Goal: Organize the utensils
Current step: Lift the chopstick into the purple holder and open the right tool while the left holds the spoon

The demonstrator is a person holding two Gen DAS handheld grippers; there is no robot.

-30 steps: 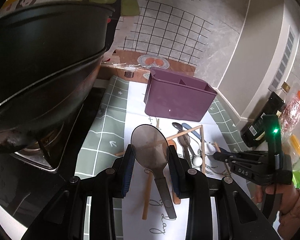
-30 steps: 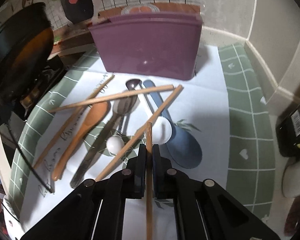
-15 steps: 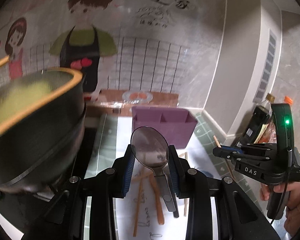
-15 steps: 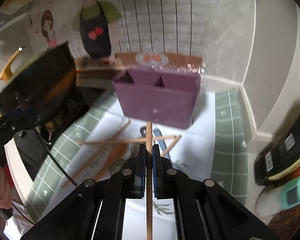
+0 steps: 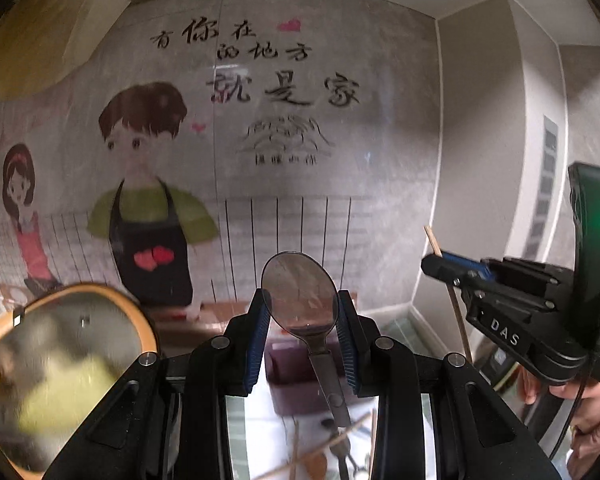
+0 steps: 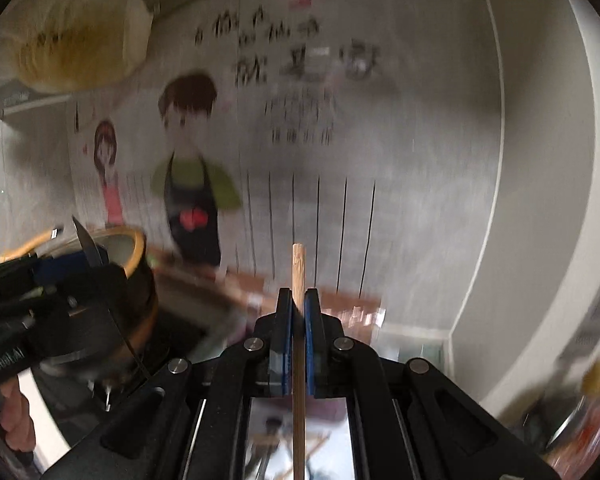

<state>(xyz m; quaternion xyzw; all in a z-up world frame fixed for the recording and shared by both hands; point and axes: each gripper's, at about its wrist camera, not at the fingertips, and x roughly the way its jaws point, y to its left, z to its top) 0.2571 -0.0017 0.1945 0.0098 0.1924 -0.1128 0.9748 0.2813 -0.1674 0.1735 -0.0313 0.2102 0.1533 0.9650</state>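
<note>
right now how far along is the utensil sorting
Early stage. Nothing shows as sorted: what is visible of the purple caddy looks empty. In hand: the left tongs grip a metal spoon, the right tongs a wooden chopstick. Left: several utensils lie on the counter below.

The left gripper (image 5: pixel 303 312) is pinching a metal spoon (image 5: pixel 300 296) by its bowl, blue pads (image 5: pixel 257 332) pressing either side, handle trailing back beneath the fingers; the right gripper (image 6: pixel 298 308) is clamping a wooden chopstick (image 6: pixel 298 264) that is poking just beyond its fingertips; a hand (image 5: pixel 580 412) is gripping its handle.
</note>
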